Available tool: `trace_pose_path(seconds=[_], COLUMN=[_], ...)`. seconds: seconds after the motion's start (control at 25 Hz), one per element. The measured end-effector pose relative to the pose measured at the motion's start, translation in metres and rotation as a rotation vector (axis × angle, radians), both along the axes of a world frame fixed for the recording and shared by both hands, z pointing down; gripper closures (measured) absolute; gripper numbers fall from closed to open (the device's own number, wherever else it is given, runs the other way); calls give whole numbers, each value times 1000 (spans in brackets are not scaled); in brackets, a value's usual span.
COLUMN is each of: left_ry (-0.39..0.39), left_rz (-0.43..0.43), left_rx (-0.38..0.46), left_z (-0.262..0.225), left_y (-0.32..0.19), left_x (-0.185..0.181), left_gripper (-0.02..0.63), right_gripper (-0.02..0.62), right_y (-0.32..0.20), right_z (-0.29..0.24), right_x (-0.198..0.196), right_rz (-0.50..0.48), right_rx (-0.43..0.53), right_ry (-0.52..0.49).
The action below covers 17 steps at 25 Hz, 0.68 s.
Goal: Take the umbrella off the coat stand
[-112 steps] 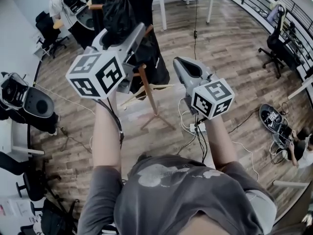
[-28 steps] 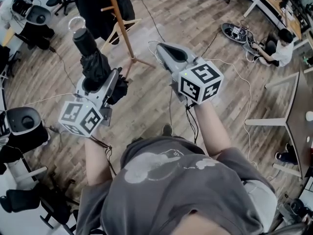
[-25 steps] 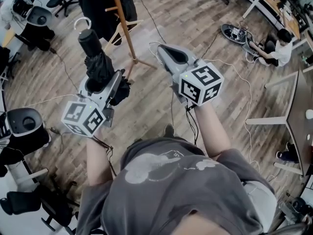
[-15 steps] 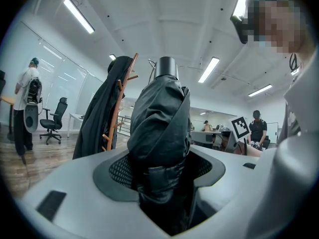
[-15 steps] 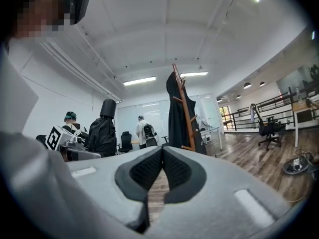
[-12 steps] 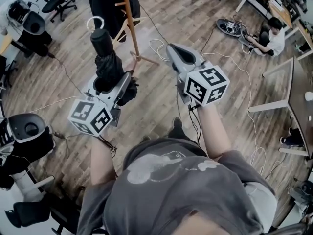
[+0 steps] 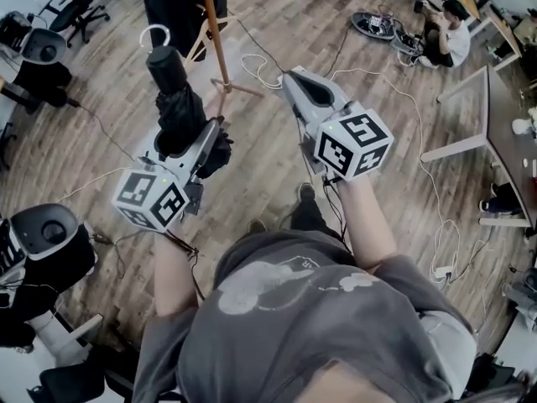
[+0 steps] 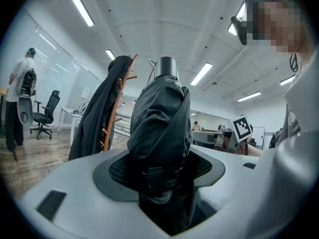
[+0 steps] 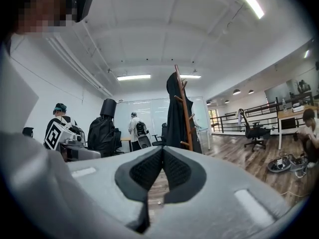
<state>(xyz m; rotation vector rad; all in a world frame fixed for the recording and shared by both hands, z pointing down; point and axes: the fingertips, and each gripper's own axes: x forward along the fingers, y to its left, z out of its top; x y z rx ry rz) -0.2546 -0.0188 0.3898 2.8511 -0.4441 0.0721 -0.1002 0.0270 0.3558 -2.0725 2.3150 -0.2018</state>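
Umbrella (image 7: 174,107) looks clear of the coat stand (image 7: 212,32) to me. It sits in my left tongs (image 7: 191,141), out over the wood floor, near the stand but apart from it. The left tongs are clamped around the fat middle of the bundle, standing fairly wide because the thing is bulky. My right tongs (image 7: 295,81) are pinched together with nothing in them, just pointing ahead beside the left ones.

What worries me from here is that the grip is on soft, loose fabric, not on anything rigid. If I tilt or swing it, the bundle could squash and slide down through the pads. There's a pale loop (image 7: 156,34) at the top end, and I reckon it could catch on a peg if I drift toward the stand. The cables (image 7: 252,64) snaking over the floor by the stand's feet also look like a trip hazard for whoever's walking the rig.

The umbrella itself is black and folded short, with puffy, bunched fabric. A strap is cinched round it right at the pads, and a smooth dark cylinder sticks up on top. It stands roughly upright in the grip. A dark coat (image 7: 172,2) hangs on the stand.
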Motion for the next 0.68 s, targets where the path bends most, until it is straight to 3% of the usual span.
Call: trace_pose_path(seconds=[0.68], left_ry=[6], left_rz=[30], left_rx=[0], left_z=[-4], left_y=[6], left_x=[-27], left_gripper=[319], right_gripper=[598], right_y=[6], right_z=[-10], right_x=[-38], right_rz=[-1], right_rx=[-1], right_ry=[41])
